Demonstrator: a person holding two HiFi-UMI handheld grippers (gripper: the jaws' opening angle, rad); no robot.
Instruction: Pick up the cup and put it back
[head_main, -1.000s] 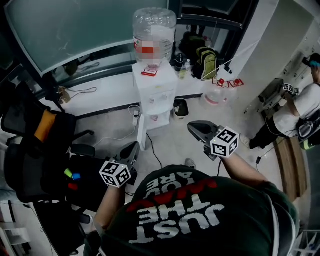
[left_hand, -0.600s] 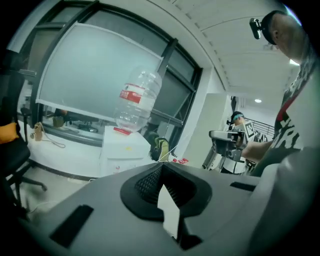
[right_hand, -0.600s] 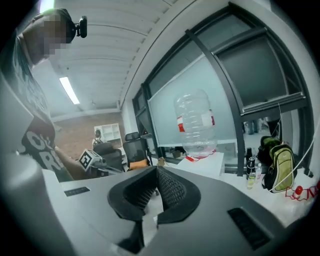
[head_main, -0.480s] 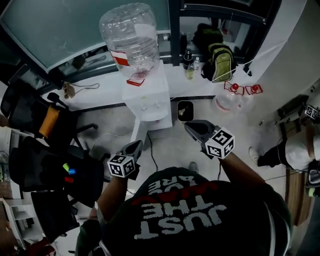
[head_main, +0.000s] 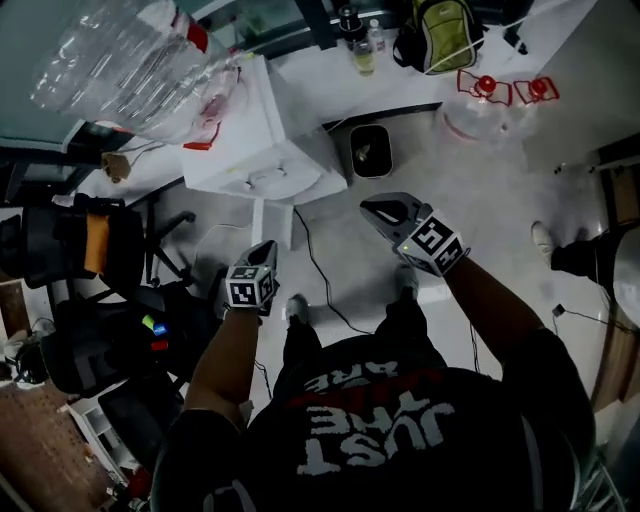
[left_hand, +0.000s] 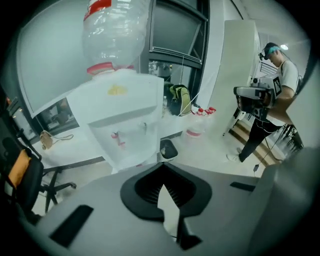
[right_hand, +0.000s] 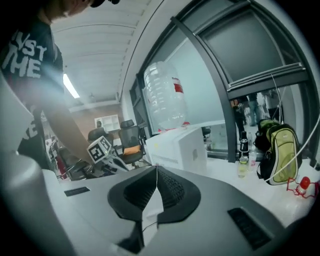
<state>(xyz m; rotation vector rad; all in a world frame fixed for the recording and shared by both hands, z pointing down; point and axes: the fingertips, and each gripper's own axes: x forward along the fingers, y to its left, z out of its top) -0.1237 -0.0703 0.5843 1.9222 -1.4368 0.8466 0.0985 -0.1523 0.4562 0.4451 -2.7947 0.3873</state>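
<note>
I make out no cup in any view. A white water dispenser (head_main: 265, 150) with a big clear bottle (head_main: 130, 65) on top stands ahead and to the left. My left gripper (head_main: 265, 248) is shut with nothing between its pads and points down toward the floor beside the dispenser's foot. In the left gripper view, the left gripper (left_hand: 161, 170) faces the dispenser (left_hand: 125, 120) and its red taps. My right gripper (head_main: 368, 208) is also shut and empty, held over the floor right of the dispenser. The right gripper view looks across the right gripper (right_hand: 156, 169) at the dispenser (right_hand: 182, 150).
Black office chairs (head_main: 80, 240) crowd the left. A small dark bin (head_main: 370, 150) stands right of the dispenser, below a white ledge with a green backpack (head_main: 445, 30) and bottles. Clear jugs with red caps (head_main: 480, 100) sit on the floor. Another person (left_hand: 270, 85) stands at the right.
Both grippers have dropped and moved forward toward the dispenser, staying shut. The head view now looks more steeply down, with the dispenser nearer at the upper left.
</note>
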